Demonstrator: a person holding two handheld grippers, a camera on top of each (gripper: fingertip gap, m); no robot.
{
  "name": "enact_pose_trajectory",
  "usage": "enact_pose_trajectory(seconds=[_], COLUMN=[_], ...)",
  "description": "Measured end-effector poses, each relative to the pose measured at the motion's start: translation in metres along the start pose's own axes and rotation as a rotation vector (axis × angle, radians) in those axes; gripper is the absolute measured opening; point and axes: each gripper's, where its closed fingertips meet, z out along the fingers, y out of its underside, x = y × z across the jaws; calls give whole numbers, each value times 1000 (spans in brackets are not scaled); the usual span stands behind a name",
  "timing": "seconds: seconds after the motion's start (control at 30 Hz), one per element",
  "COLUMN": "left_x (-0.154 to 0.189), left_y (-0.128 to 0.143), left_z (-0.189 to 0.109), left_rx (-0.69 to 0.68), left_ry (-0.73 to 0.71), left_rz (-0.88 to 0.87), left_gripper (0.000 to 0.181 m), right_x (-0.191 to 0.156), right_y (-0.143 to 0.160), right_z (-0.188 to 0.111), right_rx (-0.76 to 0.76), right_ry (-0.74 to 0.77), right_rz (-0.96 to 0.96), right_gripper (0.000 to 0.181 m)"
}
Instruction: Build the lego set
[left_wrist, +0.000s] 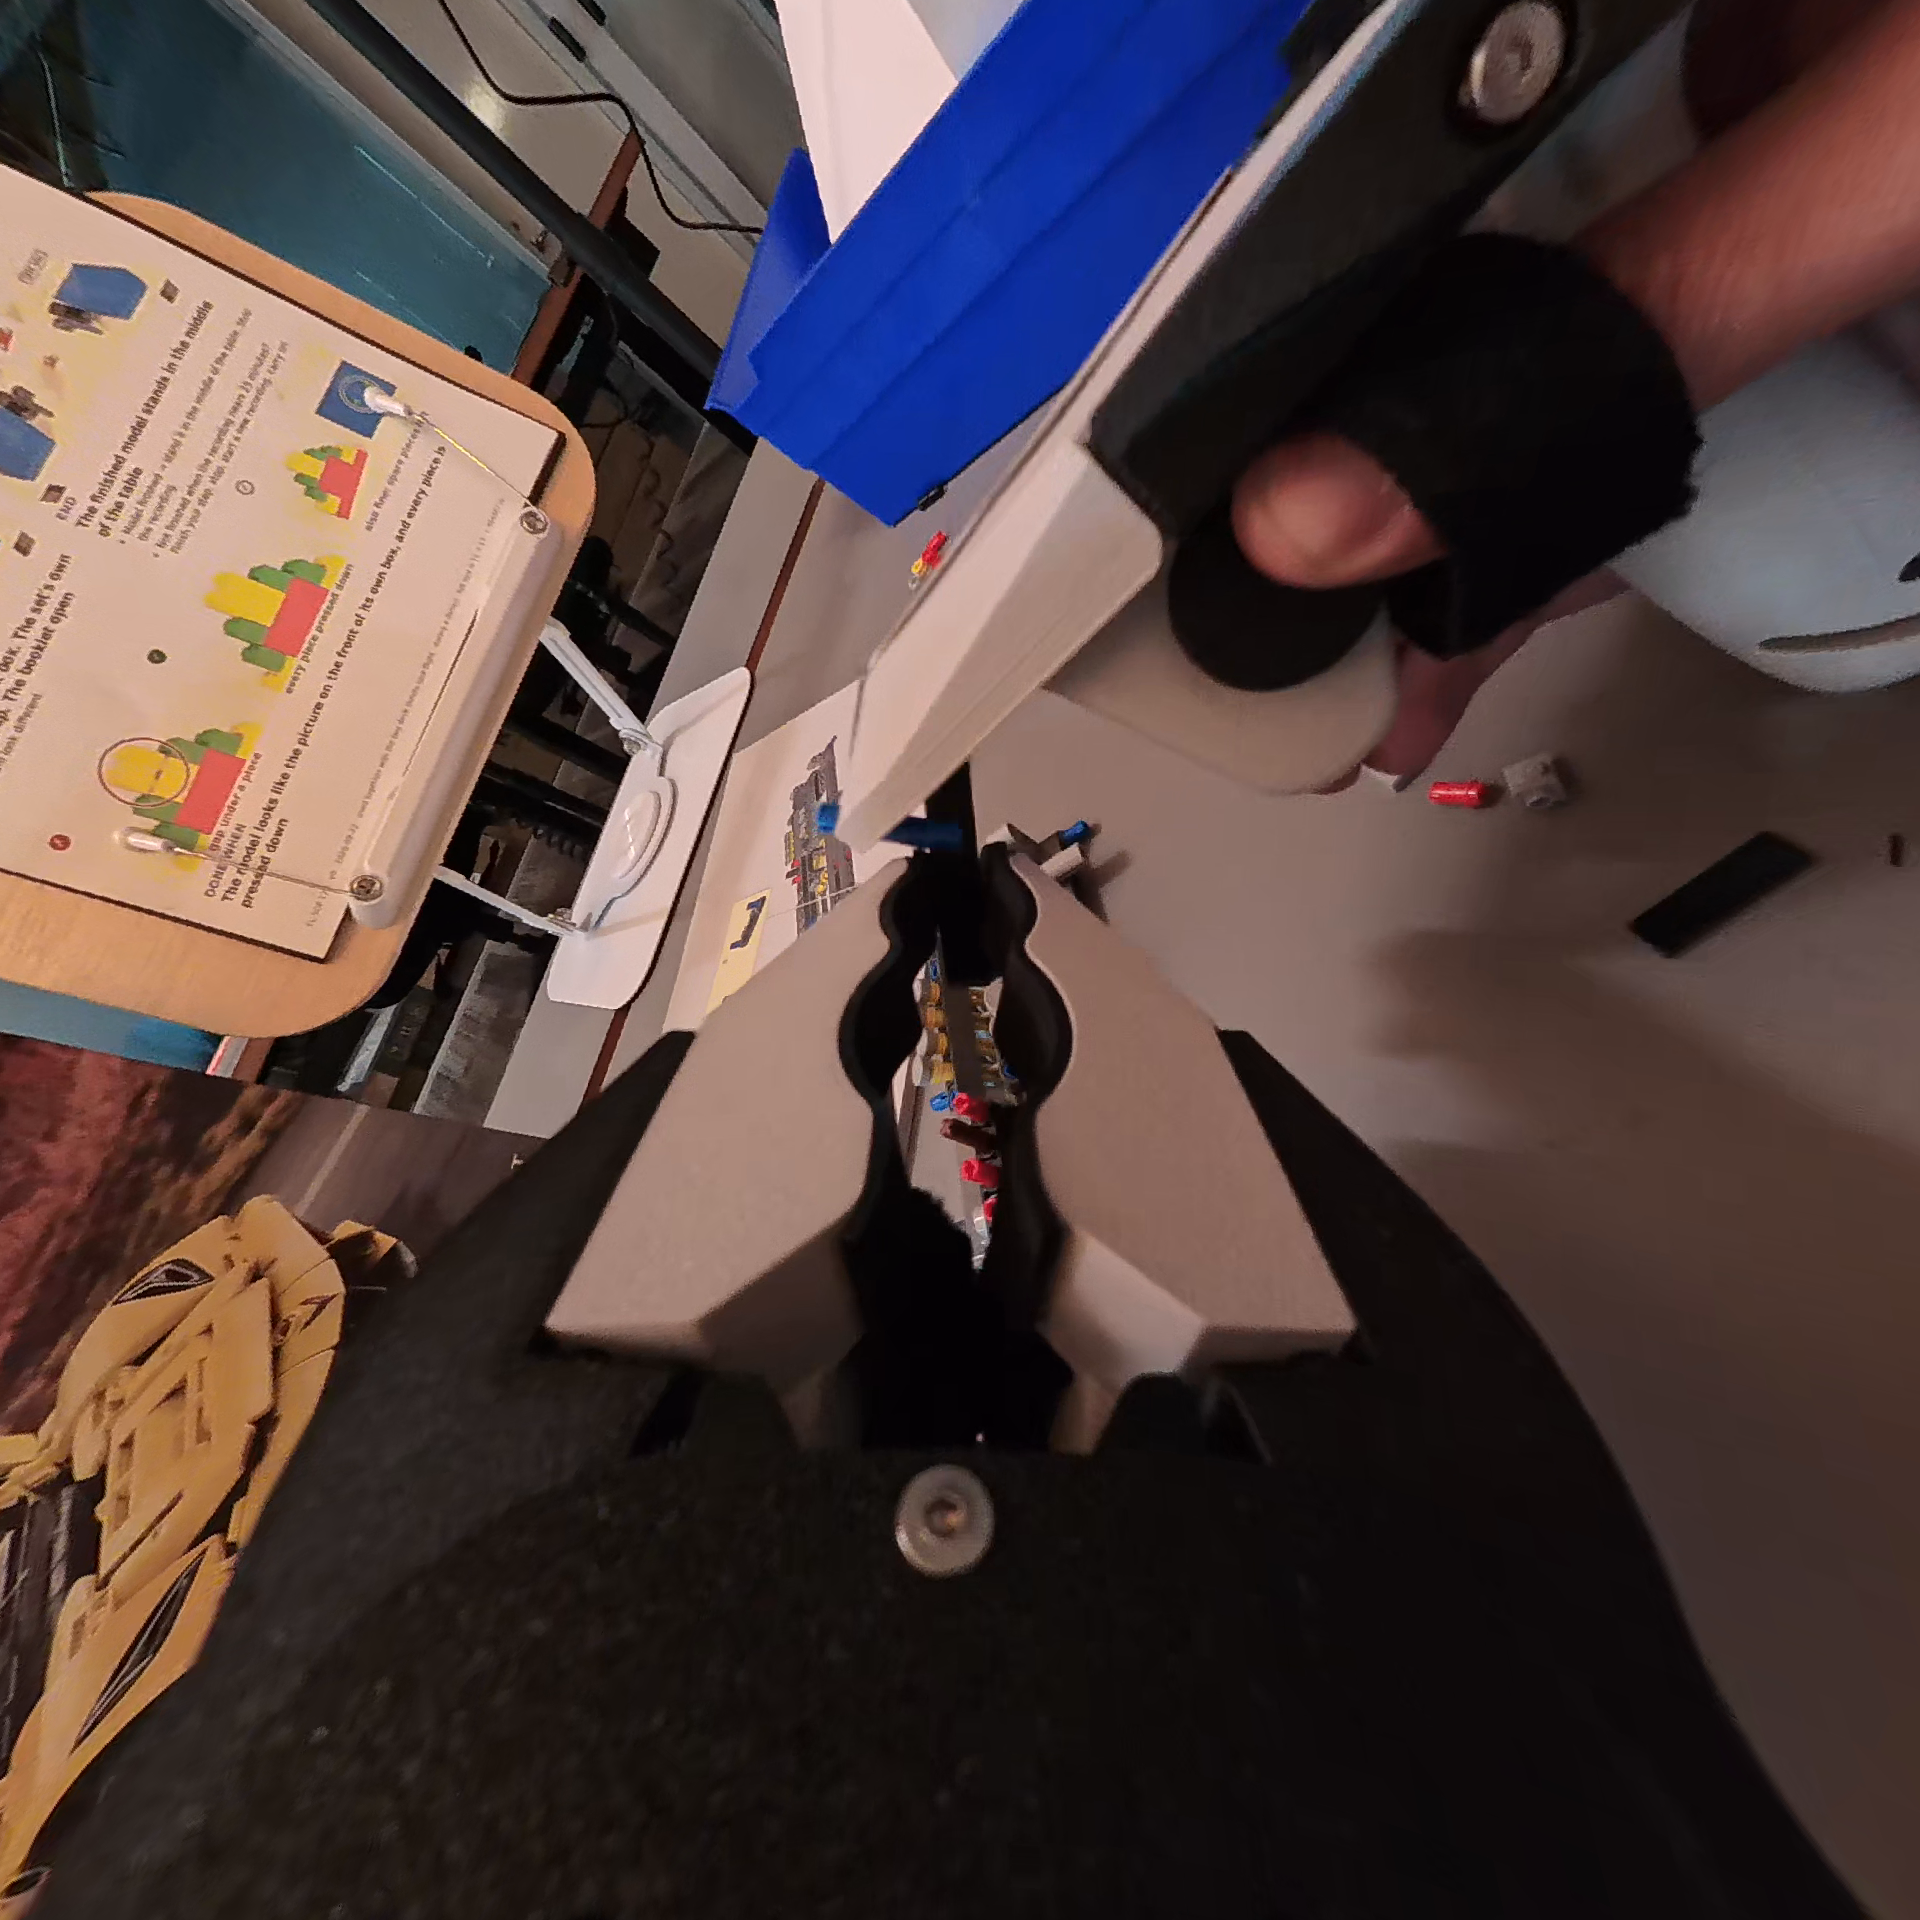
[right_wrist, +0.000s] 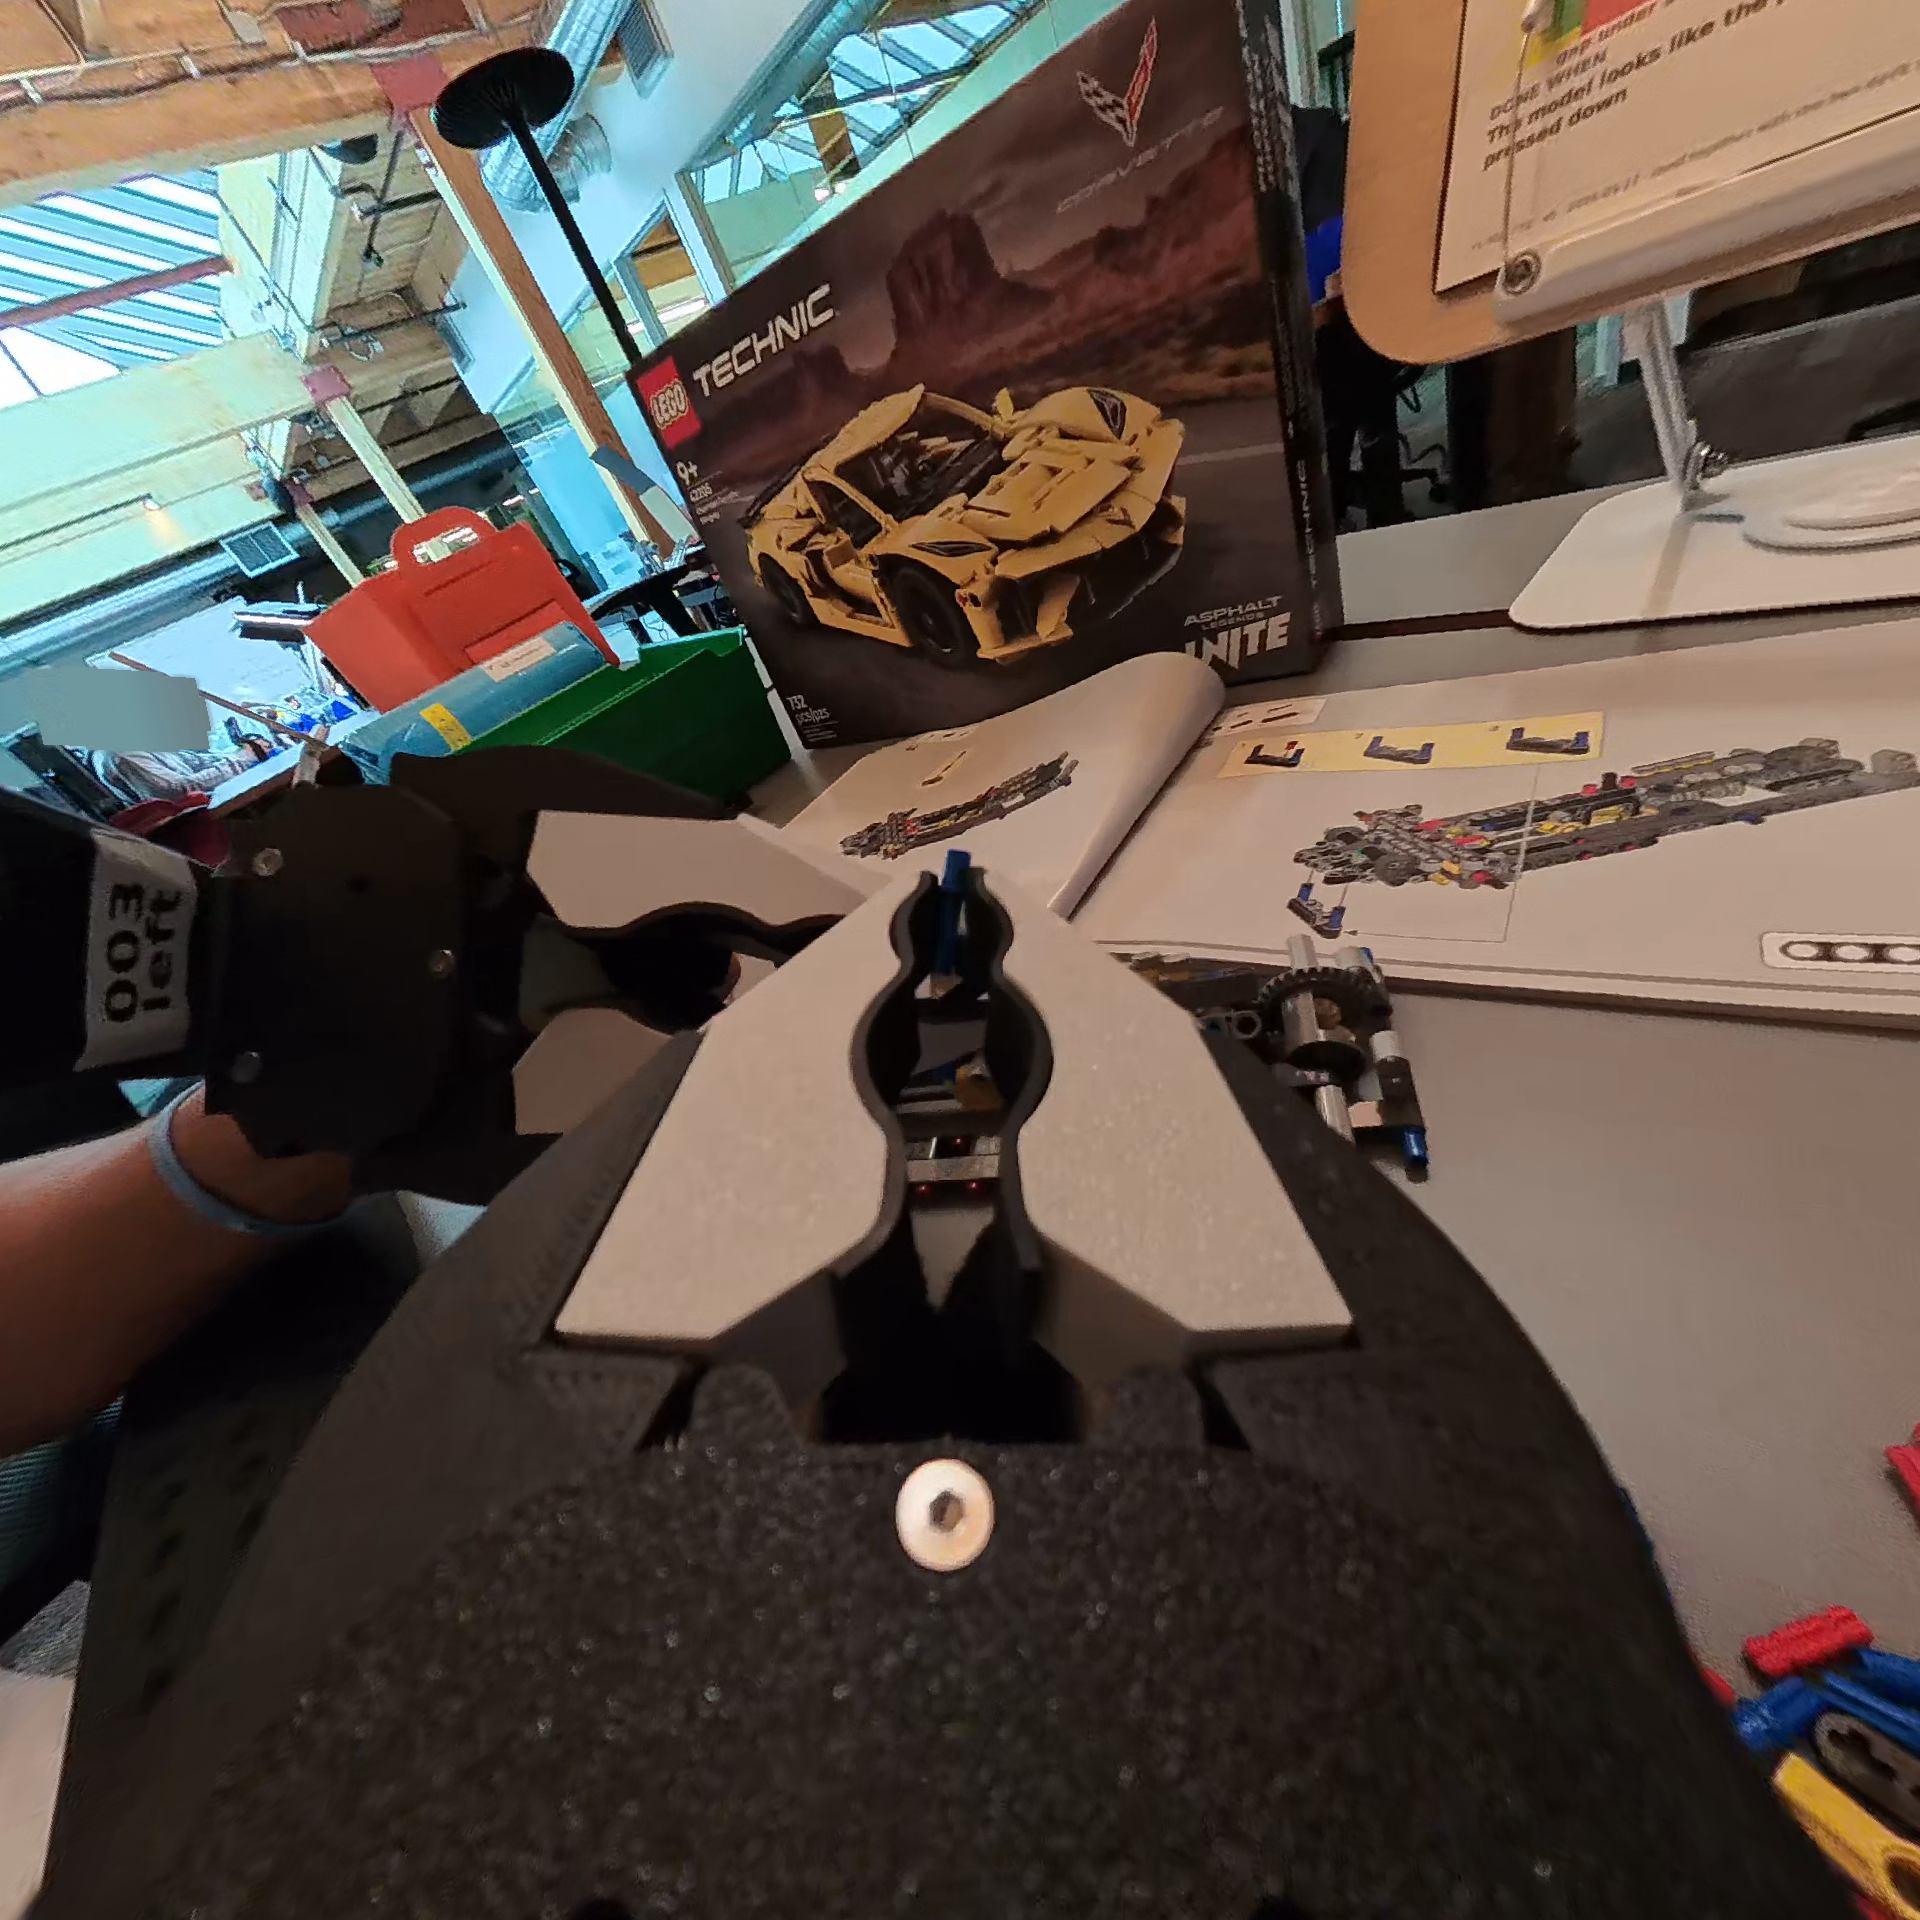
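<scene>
My left gripper (left_wrist: 956, 868) is shut on a thin black piece (left_wrist: 954, 810) that sticks out past its tips. My right gripper (right_wrist: 951, 888) is shut on a blue pin (right_wrist: 951, 904). In the left wrist view the right gripper (left_wrist: 868, 826) comes in from the upper right, held by a gloved hand, and its blue pin (left_wrist: 920, 831) sits right at the black piece. In the right wrist view the left gripper (right_wrist: 769, 925) reaches in from the left, with its tips hidden behind my right finger. The part-built chassis (right_wrist: 1330, 1039), with a black gear and grey axles, lies on the table beneath.
An open instruction booklet (right_wrist: 1455, 831) lies beyond the chassis, with the set's box (right_wrist: 987, 468) standing behind it. A sheet on a white stand (left_wrist: 260, 571) is at the table edge, and a blue bin (left_wrist: 987, 260) stands further back. A red pin (left_wrist: 1455, 793), a grey piece (left_wrist: 1532, 781), a black beam (left_wrist: 1720, 894) and a loose pile (right_wrist: 1829, 1714) lie around. Left and right tips are no more than a few centimetres apart.
</scene>
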Motion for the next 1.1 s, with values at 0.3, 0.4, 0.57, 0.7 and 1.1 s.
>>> enact_pose_trajectory(seconds=[0.3,0.4,0.57,0.7,1.1], left_x=[3,3,3,2,-5], left_y=[-6,0,-11,-21,-20], left_z=[-1,0,-4,-7,-10], left_rx=[29,3,67,125,142], left_ry=[28,16,68,97,124], left_rz=[-49,-9,-113,-229,-309], left_gripper=[6,6,5,5,6], right_x=[-2,4,7,-6,-9], right_y=[-8,-30,-33,-11,-4], right_z=[-7,-27,-58,-44,-18], right_rx=[52,164,80,-96,-65], right_ry=[-60,-77,-133,-187,-156], right_rz=[92,67,-65,-94,-175], right_gripper=[3,3,3,3,3])
